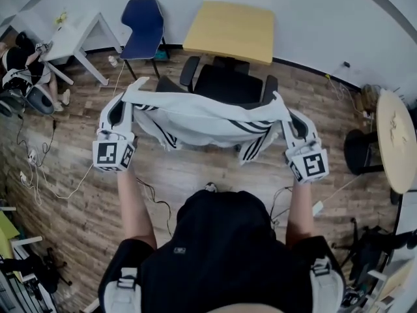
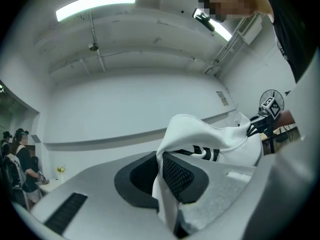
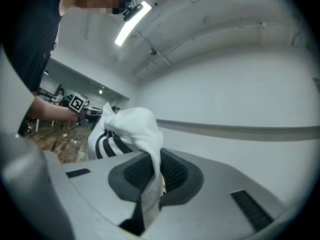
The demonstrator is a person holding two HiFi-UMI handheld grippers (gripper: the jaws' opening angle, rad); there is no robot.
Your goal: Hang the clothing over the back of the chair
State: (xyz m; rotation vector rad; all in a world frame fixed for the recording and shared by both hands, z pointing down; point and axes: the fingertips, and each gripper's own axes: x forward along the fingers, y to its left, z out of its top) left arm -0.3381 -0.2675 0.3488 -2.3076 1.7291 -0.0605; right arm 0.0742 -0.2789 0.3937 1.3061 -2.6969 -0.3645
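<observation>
The garment point(image 1: 205, 119) is clamped at its ends by the left gripper point(image 1: 133, 89) and right gripper point(image 1: 281, 102); it should be held level, centred over the chair point(image 1: 228, 83) back, then lowered.

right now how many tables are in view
3: a white table far left, a yellow table behind the black office chair, a round table at the right edge. More may be hidden off-frame.

We see a wood-plank floor point(image 1: 78, 207) with a black office chair point(image 1: 228, 83) standing on it. Past the chair, by the wall, is a yellow table point(image 1: 229, 30). Left of the chair are a blue chair point(image 1: 144, 21), a white table point(image 1: 75, 34) and loose cables point(image 1: 45, 175). A round table point(image 1: 399, 142) stands to the chair's right.
</observation>
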